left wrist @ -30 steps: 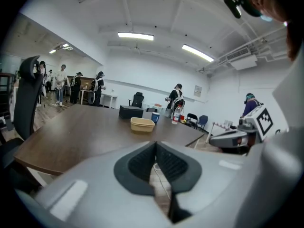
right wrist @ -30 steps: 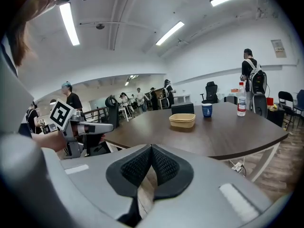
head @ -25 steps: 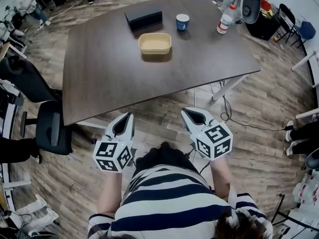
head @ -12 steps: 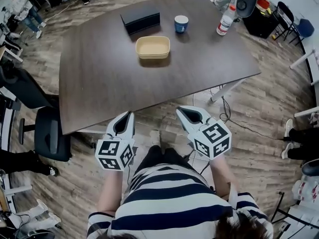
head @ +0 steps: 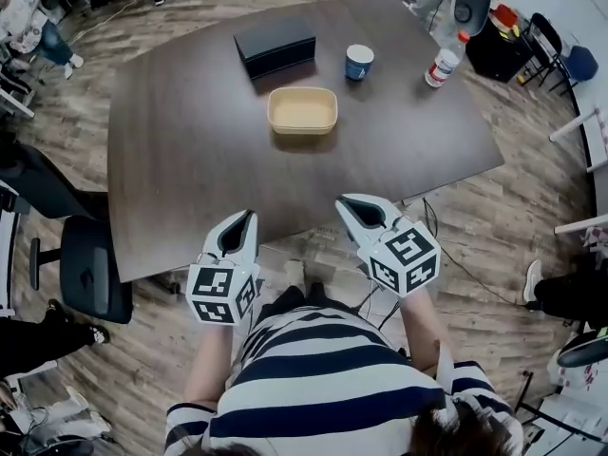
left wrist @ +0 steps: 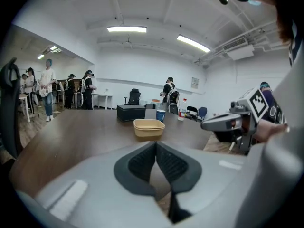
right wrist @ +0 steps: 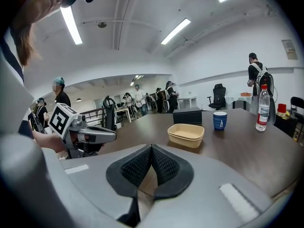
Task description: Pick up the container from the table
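Observation:
The container is a shallow tan rectangular tub (head: 302,110) standing empty in the middle of the dark wooden table (head: 190,160); it also shows in the left gripper view (left wrist: 148,127) and the right gripper view (right wrist: 185,135). Both grippers hang at the table's near edge, well short of the tub. My left gripper (head: 245,218) is shut with nothing in it, tips (left wrist: 156,144) touching. My right gripper (head: 348,202) is likewise shut and empty, its tips (right wrist: 151,147) together. Each gripper appears in the other's view.
Behind the tub lie a black box (head: 275,43), a blue cup (head: 359,63) and a plastic bottle with a red cap (head: 443,63). Black office chairs (head: 81,264) stand left of the table. People stand at the room's far side. Cables cross the floor at right.
Both grippers have moved forward to the table's near edge, still shut. The table and the tub now sit closer in the head view.

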### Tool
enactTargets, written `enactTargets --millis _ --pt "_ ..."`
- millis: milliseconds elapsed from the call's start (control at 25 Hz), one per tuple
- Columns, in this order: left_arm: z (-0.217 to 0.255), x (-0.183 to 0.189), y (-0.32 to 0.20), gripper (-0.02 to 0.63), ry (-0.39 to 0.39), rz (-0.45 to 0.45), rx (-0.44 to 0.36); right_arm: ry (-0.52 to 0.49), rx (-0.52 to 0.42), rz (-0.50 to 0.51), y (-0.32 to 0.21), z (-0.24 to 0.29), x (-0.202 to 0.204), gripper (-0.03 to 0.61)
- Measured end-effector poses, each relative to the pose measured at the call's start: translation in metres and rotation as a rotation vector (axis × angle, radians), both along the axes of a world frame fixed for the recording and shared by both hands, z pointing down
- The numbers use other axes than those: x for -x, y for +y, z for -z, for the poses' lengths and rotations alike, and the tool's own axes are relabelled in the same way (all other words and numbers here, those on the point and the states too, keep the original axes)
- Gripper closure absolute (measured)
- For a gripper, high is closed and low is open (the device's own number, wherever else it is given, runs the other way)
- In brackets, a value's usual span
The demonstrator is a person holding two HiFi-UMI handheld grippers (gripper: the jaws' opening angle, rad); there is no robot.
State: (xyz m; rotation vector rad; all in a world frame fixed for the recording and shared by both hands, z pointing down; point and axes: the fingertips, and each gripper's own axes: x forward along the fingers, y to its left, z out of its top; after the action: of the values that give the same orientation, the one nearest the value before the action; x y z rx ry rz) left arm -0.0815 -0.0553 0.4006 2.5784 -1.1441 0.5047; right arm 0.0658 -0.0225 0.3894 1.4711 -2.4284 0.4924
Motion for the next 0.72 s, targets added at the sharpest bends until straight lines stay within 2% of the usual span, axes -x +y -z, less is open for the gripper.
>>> enactTargets --millis 320,720 --pt "-0.011 0.018 -0.067 0.614 0.010 0.011 0.015 0.063 0.020 0.036 -0.072 -0.014 0.017 0.532" --pt "-0.019 0.040 -0.104 0.614 0.021 0.035 0.018 0.148 0.045 0.076 -0.115 -0.027 0.032 0.482"
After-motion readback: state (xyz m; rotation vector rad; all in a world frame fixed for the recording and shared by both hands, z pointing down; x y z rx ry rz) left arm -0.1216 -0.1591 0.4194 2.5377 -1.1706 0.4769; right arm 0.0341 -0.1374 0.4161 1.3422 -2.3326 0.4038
